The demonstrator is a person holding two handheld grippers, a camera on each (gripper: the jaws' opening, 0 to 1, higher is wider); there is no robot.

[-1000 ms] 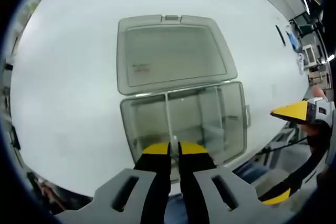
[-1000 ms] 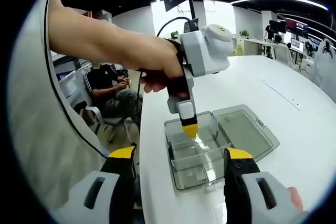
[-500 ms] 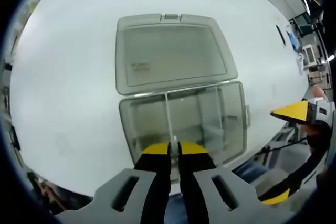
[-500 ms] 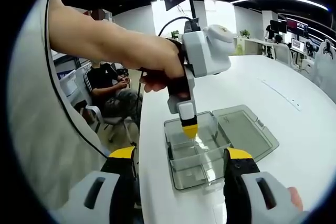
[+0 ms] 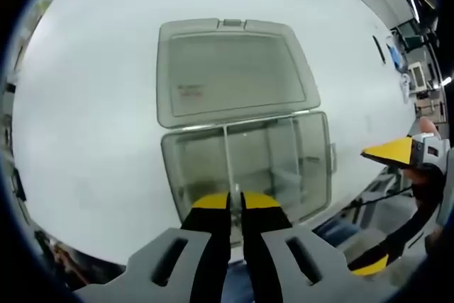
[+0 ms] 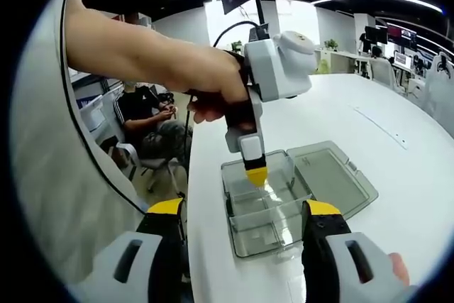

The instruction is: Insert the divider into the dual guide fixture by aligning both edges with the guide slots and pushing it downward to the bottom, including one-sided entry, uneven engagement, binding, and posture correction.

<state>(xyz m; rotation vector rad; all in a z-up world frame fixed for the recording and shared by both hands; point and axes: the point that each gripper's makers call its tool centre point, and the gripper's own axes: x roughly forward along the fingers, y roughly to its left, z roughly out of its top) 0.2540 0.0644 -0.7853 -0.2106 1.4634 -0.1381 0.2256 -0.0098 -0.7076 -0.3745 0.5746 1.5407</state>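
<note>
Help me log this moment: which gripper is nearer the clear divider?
Left. The left gripper is shut on the divider standing in the open box; the right gripper waits open, short of the box.

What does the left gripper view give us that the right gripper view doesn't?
Left gripper view: the left gripper shut on the clear divider, looking straight down into the box, plus the label on the open lid.
Right gripper view: the hand holding the left gripper from outside, and the right gripper open, holding nothing.
Both: the clear box on the white table.
</note>
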